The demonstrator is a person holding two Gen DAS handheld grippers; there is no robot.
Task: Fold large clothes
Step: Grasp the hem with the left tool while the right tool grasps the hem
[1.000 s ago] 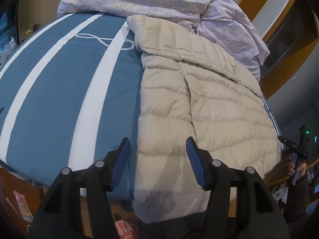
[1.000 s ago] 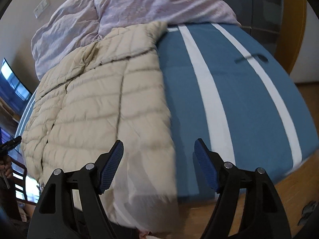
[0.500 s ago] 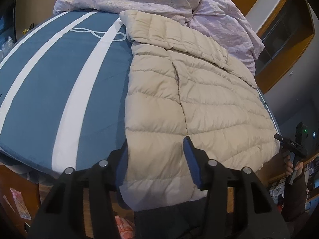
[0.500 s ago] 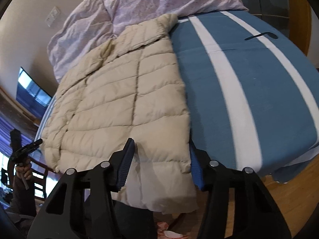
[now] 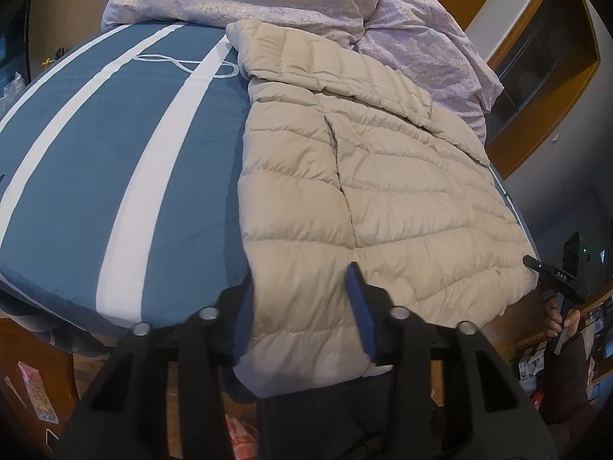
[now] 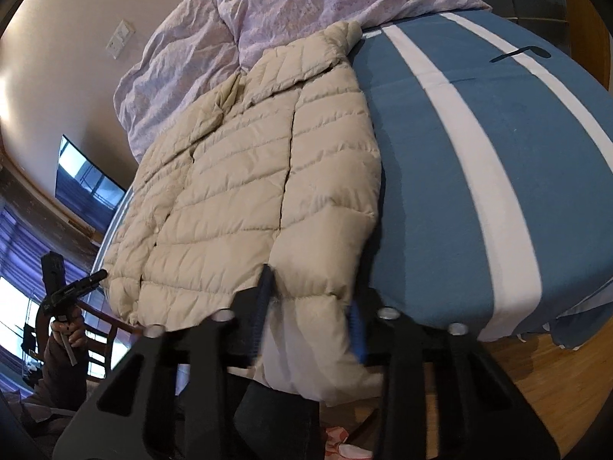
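Puffy jacket (image 5: 383,191) hem is straddled, seemingly not yet pinched, by left gripper (image 5: 302,306) and right gripper (image 6: 310,306); slick fabric could get dropped mid-fold.

Very little here can be read. In the left wrist view, a black handheld device (image 5: 560,276) at about 3 o'clock from the cream jacket's lower hem carries a small strip of pale characters on its top face; they look like three letters, perhaps "DAS", but they are too small to be sure. A green light glows on the upright part of the same device, with no figure beside it. In the right wrist view the device (image 6: 72,287) shows at 9 o'clock, its marking illegible. On the blue bedcover (image 5: 95,176) a white looped line is stitched, a drawn figure and not lettering.
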